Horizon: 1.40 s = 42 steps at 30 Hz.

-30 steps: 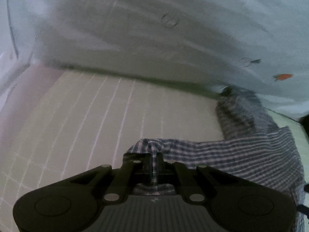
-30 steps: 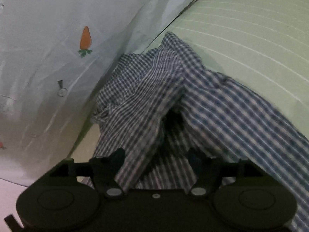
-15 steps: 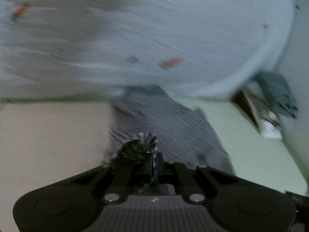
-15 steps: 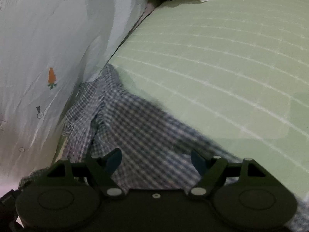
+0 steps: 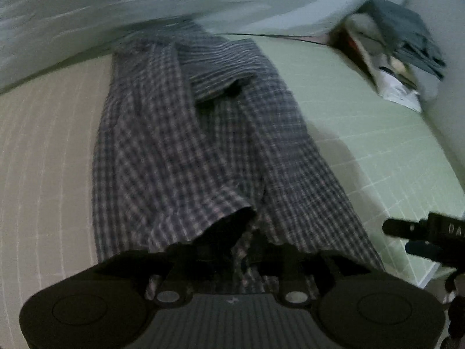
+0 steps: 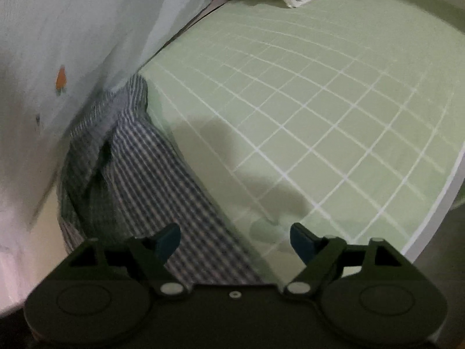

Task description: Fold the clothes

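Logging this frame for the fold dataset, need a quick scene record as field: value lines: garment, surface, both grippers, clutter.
garment: checked shirt, blue and white, crumpled, stretched lengthwise across the bed
surface: green grid-pattern sheet, beige on the left in the left wrist view
backdrop: pale fabric with carrot print along the far edge
left gripper: shirt fabric bunched between the fingers; open or shut unclear
right gripper: open, empty, over the shirt's edge
clutter: pile of clothes at the far corner
blur: moderate, both views

Checked cloth shirt [image 5: 180, 133], matt.
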Motion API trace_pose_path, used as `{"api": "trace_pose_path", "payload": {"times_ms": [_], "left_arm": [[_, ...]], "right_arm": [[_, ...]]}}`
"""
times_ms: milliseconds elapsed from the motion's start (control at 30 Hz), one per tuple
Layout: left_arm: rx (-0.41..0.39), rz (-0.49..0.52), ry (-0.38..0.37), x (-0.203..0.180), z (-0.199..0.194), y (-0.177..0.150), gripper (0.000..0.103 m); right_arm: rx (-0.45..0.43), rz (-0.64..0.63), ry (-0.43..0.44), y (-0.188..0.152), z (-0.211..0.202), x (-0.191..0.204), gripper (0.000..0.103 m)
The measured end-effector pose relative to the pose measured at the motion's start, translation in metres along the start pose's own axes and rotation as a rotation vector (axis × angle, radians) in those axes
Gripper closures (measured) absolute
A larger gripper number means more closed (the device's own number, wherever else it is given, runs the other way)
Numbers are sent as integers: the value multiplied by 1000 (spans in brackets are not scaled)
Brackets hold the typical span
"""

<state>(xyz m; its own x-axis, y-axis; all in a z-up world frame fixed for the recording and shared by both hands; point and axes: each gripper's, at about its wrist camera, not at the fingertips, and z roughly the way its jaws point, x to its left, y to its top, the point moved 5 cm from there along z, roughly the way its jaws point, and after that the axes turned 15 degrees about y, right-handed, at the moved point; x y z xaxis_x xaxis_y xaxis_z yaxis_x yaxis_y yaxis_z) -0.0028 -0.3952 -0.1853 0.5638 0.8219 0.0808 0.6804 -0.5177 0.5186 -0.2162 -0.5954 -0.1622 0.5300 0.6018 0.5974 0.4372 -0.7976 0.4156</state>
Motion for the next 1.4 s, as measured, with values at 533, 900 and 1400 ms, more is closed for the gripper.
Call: {"api": "trace_pose_path", "payload": {"times_ms": [533, 900, 1400], "left_arm": [[-8, -142, -22, 22, -26, -22, 20], [-16, -306, 41, 77, -43, -45, 19], [8, -457, 65, 121, -32, -46, 19]], "right_arm": [[151, -235, 171, -6, 40, 55, 17], [185, -230, 369, -13, 63, 114, 18], [256, -244, 602, -39, 61, 145, 100]]}}
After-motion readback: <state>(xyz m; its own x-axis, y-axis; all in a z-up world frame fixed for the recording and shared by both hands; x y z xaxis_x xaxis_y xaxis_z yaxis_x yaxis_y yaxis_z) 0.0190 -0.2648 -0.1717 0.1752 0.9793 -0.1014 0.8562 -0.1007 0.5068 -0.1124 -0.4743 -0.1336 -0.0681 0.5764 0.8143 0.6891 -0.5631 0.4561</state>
